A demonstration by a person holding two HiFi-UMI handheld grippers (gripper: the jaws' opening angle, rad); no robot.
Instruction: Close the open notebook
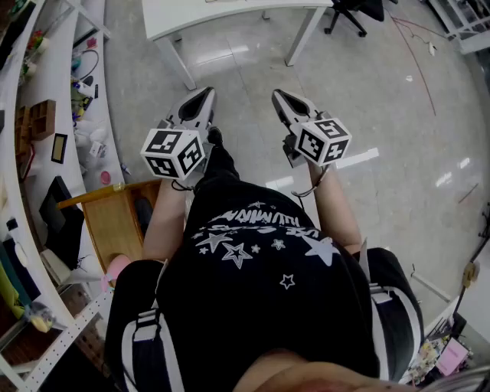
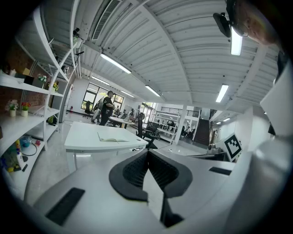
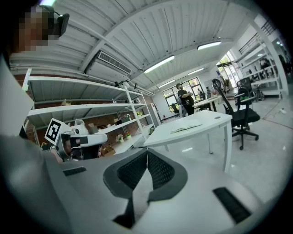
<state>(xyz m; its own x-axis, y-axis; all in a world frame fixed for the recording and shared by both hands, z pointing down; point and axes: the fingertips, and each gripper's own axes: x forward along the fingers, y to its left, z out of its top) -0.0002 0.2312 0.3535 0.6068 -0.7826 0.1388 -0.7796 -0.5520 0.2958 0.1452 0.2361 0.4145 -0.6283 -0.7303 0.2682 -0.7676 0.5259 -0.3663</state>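
Note:
The open notebook (image 2: 112, 138) lies flat on a white table (image 2: 87, 141) some way ahead of me; it also shows in the right gripper view as a notebook (image 3: 186, 129) on the table (image 3: 201, 123). In the head view only the table's near edge (image 1: 230, 23) shows, and the notebook is out of frame. I hold both grippers level in front of my body, well short of the table. My left gripper (image 1: 207, 94) (image 2: 147, 152) is shut with nothing in it. My right gripper (image 1: 277, 95) (image 3: 147, 152) is shut too, also holding nothing.
White shelving (image 1: 46, 115) with small items runs along my left. A wooden stool (image 1: 115, 218) stands by my left leg. A black office chair (image 3: 240, 107) sits beside the table, and a person (image 2: 107, 107) stands far behind it. Shiny grey floor (image 1: 383, 99) lies between me and the table.

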